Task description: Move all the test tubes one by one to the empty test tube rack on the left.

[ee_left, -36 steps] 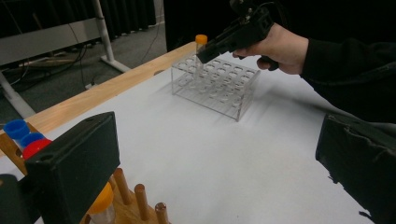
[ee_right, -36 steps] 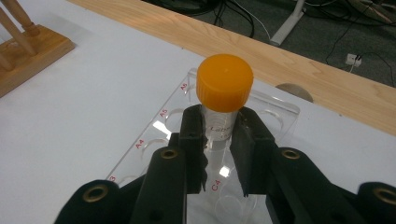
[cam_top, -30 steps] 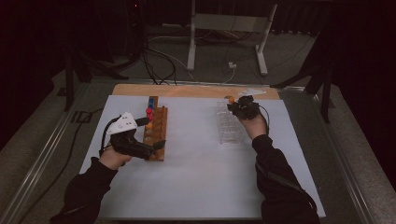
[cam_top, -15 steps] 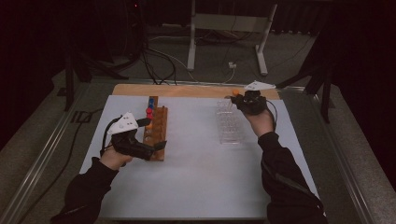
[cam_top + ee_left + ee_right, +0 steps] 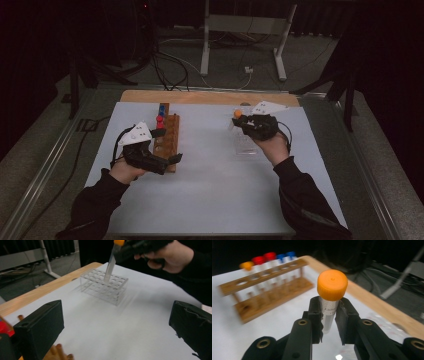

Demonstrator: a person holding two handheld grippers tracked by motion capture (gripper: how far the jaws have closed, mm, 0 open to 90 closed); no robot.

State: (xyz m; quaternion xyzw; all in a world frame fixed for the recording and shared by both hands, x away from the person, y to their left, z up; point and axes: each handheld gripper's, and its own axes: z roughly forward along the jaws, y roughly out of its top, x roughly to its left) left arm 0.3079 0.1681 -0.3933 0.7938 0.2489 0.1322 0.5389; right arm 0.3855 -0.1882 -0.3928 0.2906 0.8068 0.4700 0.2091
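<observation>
- At the near left of the white sheet (image 5: 215,185), left gripper (image 5: 167,146) has its jaws wide apart, straddling the near end of the wooden rack (image 5: 167,141); nothing pinched between them.
- Left gripper view: both black jaws stand well apart over bare sheet, wooden rack edge at bottom left.
- Right side, right gripper (image 5: 329,312) is clamped on an orange-capped tube (image 5: 331,300), pads on the clear body just under the cap.
- Tube is upright-ish, slightly tilted; its lower end is over the clear rack (image 5: 105,286), looks just clear of the holes, but blur makes that hard to call.
- Wooden rack carries red- and blue-capped tubes (image 5: 270,257) plus one orange cap at its end.
- Far side: bare wood table edge (image 5: 200,96), then cables and a stand on the floor.
</observation>
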